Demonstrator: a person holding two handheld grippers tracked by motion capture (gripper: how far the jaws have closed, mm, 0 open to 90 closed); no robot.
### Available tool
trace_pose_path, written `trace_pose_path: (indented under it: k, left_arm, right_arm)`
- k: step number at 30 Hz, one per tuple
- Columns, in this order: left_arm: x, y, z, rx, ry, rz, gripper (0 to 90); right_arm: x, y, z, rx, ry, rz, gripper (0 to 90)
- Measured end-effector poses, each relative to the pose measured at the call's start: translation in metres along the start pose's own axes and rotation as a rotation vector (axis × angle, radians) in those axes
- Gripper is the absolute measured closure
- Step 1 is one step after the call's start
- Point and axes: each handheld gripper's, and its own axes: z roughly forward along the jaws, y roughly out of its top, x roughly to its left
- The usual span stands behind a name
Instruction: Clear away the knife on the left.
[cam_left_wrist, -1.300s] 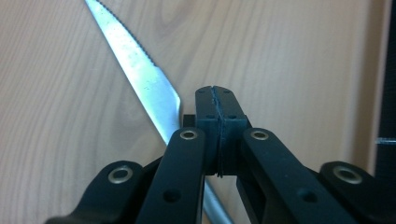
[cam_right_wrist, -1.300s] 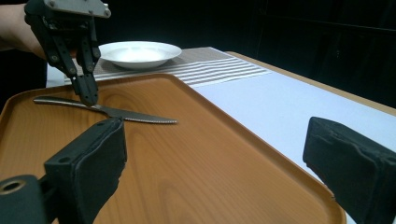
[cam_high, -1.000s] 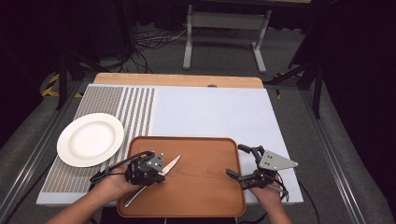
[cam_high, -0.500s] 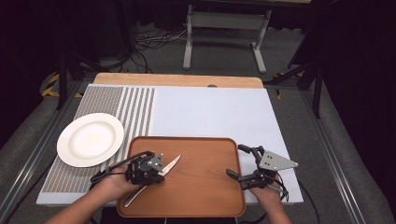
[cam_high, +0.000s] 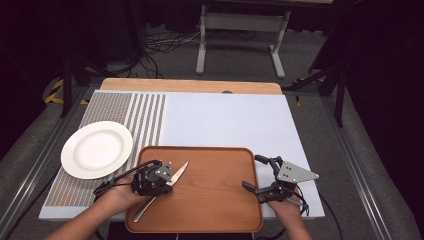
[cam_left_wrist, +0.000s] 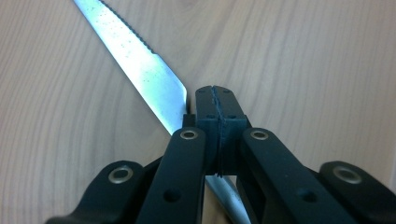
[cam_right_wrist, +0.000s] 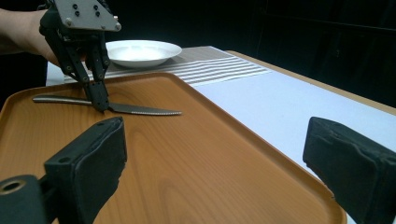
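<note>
A table knife (cam_high: 179, 172) with a serrated blade (cam_left_wrist: 140, 65) lies slanted on the left part of a wooden tray (cam_high: 215, 200). My left gripper (cam_high: 161, 181) points down at it, and its pads (cam_left_wrist: 213, 93) meet flush with nothing between them. Their tips stand at the knife (cam_right_wrist: 144, 110) where blade meets handle, seen from the side as the left gripper (cam_right_wrist: 100, 106) touching it. My right gripper (cam_high: 251, 172) hovers at the tray's right edge, aimed left across the tray (cam_right_wrist: 187, 186). Its fingers (cam_right_wrist: 93, 163) stand wide apart with nothing between them.
A white plate (cam_high: 96, 149) rests on the striped left part of a pale placemat (cam_high: 225, 120), just left of the tray. From the right gripper view the plate (cam_right_wrist: 140, 50) sits behind the left hand. Dark floor, cables and a stand lie past the table's far edge.
</note>
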Motion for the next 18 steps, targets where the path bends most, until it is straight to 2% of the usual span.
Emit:
trace_pose_path:
  k: [6, 18]
  left_arm:
    - [0.004, -0.005, -0.002, 0.002, 0.008, -0.033, 90.0]
    - [0.008, -0.011, -0.006, 0.013, 0.028, -0.053, 90.0]
  right_arm:
    - [0.000, 0.000, 0.000, -0.002, -0.001, 0.002, 6.8]
    - [-0.001, 0.000, 0.000, -0.002, -0.001, 0.004, 6.8]
